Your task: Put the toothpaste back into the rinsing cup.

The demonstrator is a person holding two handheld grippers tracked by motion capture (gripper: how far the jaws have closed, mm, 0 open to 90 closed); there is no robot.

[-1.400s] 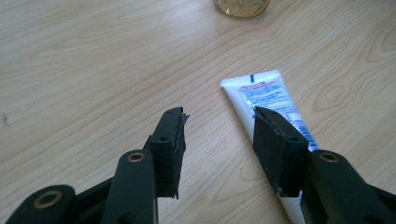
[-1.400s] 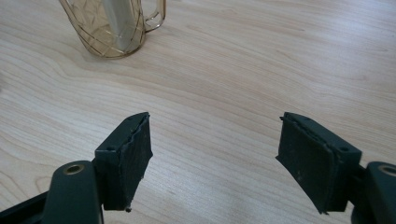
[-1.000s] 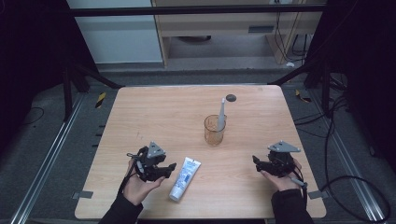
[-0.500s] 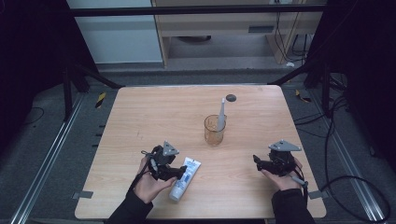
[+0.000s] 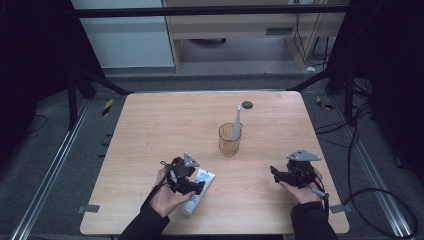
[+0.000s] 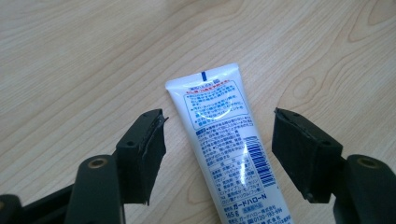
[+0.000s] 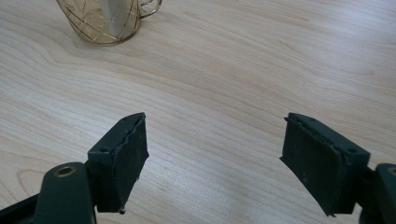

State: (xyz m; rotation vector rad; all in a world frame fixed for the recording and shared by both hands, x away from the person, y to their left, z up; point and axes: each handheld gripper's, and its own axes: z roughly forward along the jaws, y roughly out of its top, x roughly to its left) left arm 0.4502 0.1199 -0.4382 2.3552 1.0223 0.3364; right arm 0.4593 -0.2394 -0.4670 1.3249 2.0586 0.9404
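A clear amber glass (image 5: 229, 140) stands on the wooden table (image 5: 150, 125), a grey stick-like item (image 5: 236, 123) leaning inside toward 12 o'clock. Beyond it, at 1 o'clock, lies a small dark disc (image 5: 247, 105).

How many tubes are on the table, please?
1: the white tube lies flat near the front edge, between the open left gripper's jaws. Nothing suggests another is hidden.

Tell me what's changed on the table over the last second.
The left tongs moved right to the white tube, their jaws just opening to straddle it without touching. The right tongs, glass cup and tube stayed put.
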